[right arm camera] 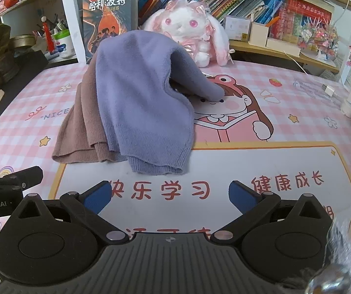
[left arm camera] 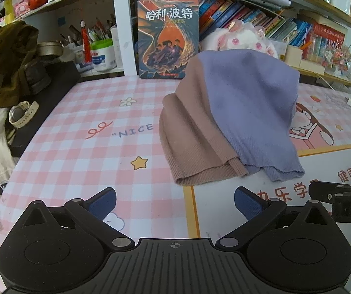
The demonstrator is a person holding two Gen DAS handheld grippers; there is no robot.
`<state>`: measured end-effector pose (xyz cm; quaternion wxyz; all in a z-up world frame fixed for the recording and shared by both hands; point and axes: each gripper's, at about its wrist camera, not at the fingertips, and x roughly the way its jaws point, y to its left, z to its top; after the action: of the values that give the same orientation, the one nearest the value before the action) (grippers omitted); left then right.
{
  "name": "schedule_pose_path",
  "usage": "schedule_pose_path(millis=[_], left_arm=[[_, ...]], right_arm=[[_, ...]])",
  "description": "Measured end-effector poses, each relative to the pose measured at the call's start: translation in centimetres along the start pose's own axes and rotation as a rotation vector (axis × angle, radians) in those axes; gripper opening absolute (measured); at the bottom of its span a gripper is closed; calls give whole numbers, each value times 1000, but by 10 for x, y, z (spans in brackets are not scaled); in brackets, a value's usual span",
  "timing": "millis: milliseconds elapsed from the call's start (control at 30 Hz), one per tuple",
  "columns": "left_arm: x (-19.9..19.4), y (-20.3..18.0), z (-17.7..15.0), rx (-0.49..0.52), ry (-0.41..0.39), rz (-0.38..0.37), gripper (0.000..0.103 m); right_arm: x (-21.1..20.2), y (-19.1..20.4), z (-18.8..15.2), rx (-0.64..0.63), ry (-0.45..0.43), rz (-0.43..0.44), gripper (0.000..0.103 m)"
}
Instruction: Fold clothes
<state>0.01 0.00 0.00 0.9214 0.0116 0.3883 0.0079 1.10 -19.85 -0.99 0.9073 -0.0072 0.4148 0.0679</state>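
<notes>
A purple knit garment lies heaped on the pink checked desk mat, partly over a brown knit garment. Both hems face me. My left gripper is open just short of the brown hem, nothing between its blue pads. My right gripper is open in front of the purple hem, empty too. Each gripper's black frame shows at the edge of the other view.
A book stands upright behind the clothes, next to a pink plush rabbit. Bookshelves line the back. At the left lie a dark green garment, a watch and a pen cup.
</notes>
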Motion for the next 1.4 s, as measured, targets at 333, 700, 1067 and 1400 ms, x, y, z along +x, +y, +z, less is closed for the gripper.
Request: schedule_pose_path(millis=[333, 700, 1067, 1400], left_arm=[[6, 2, 1, 8, 1, -7, 103], [5, -1, 2, 3, 3, -6, 103], [5, 0, 4, 4, 7, -7, 103], [5, 0, 4, 9, 11, -12, 103]], right_arm=[[2, -2, 2, 2, -4, 8, 103], [5, 0, 4, -4, -9, 0, 103], [4, 2, 5, -5, -13, -4, 103], [3, 1, 5, -1, -17, -6, 102]])
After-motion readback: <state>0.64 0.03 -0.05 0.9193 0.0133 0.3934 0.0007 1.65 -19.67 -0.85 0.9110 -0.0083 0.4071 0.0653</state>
